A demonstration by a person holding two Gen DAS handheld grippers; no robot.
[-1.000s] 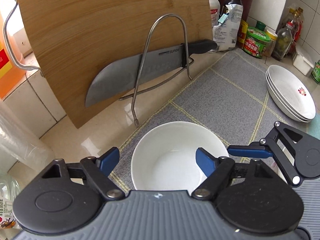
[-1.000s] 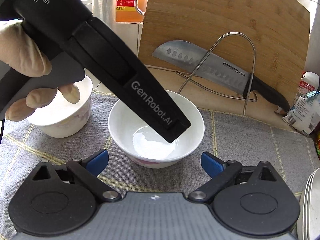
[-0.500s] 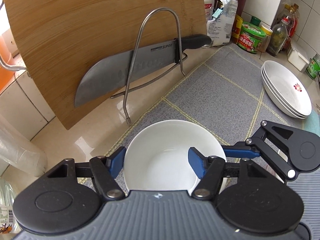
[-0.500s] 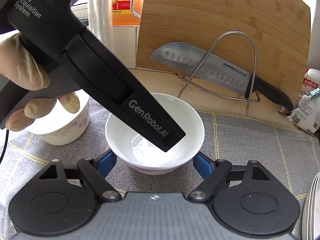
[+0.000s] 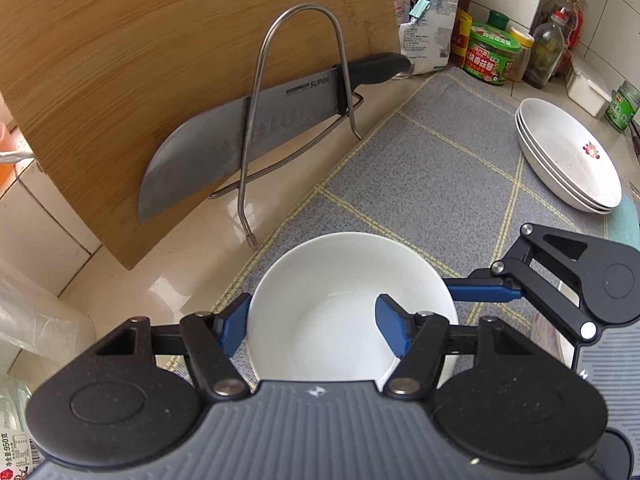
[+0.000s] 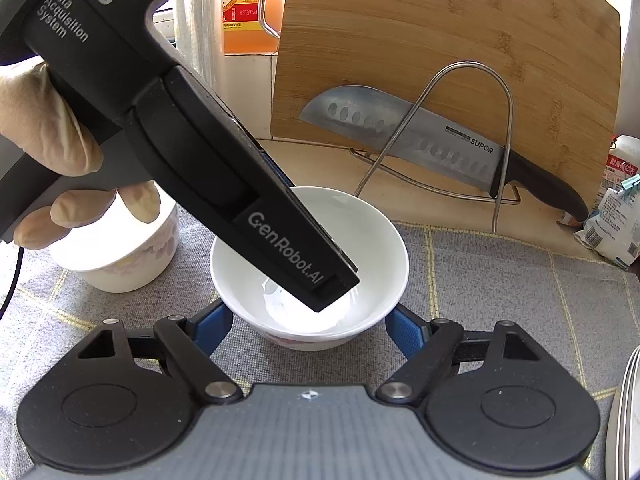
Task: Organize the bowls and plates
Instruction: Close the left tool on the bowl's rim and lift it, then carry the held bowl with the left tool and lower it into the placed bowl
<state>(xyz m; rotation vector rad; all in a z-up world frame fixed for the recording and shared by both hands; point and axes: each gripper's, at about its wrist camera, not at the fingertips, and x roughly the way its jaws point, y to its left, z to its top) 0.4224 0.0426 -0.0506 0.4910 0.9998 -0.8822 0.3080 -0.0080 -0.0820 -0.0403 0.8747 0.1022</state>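
Observation:
A plain white bowl [image 5: 340,280] stands on the grey mat [image 5: 420,168]. My left gripper [image 5: 312,326] reaches down over it, jaws closing. Its left pad lies against the outside of the bowl's left wall, and the other pad hangs over the inside, clear of that wall. In the right wrist view the same bowl [image 6: 360,232] sits between the blue pads of my right gripper [image 6: 310,330], which press on its lower sides. A right finger [image 5: 480,292] shows at the bowl's right side. The left gripper's black body [image 6: 224,184], held by a gloved hand [image 6: 44,128], hides part of the bowl.
A second bowl [image 6: 120,260] with a floral pattern stands left of the white one. Stacked white plates [image 5: 568,160] lie at the mat's right. Behind, a knife [image 5: 248,136] rests in a wire rack against a bamboo board [image 5: 160,40]. Jars and bottles [image 5: 492,56] line the back right.
Both grippers' jaws have drawn in around the white bowl, the right pads coming from wide apart to its sides. Neither hand has shifted, and the bowl has stayed put.

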